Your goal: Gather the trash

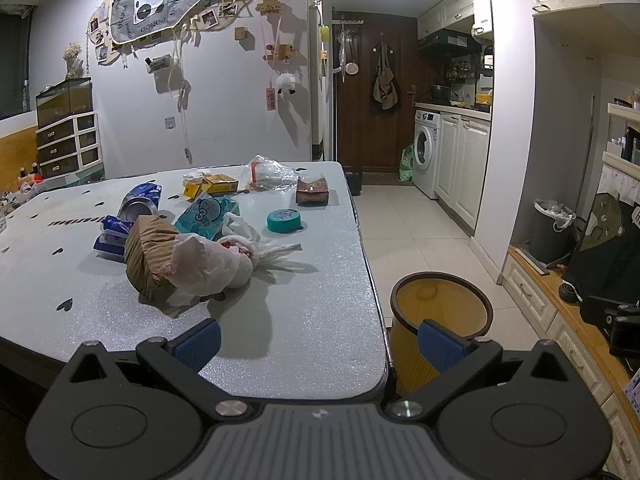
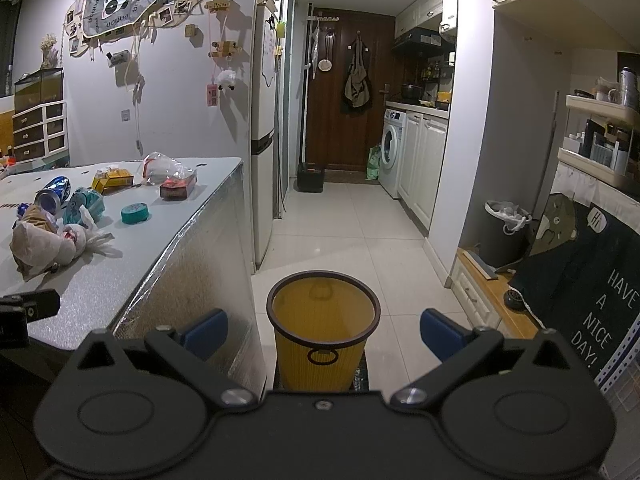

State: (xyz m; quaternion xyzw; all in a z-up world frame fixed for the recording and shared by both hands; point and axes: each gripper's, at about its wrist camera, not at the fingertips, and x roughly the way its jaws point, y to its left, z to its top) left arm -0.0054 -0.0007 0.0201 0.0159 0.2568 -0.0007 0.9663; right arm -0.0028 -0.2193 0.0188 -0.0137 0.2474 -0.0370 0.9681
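Observation:
Trash lies on the white table (image 1: 312, 320): a crumpled brown paper bag (image 1: 148, 256) with a knotted white plastic bag (image 1: 224, 260), a blue can (image 1: 140, 202), a teal wrapper (image 1: 206, 214), a teal lid (image 1: 284, 220), a yellow box (image 1: 212, 186), a red box (image 1: 312, 192) and a clear bag (image 1: 270, 172). An empty yellow bin (image 2: 323, 328) stands on the floor by the table's corner. My left gripper (image 1: 318, 340) is open over the table's near edge, short of the bags. My right gripper (image 2: 323, 330) is open above the bin, holding nothing.
A tiled corridor (image 2: 344, 220) leads to a brown door, with a washing machine (image 2: 392, 148) and white cabinets on the right. A grey lined bin (image 2: 504, 232) and a dark banner (image 2: 580, 280) stand at right. A fridge (image 2: 264, 128) flanks the table.

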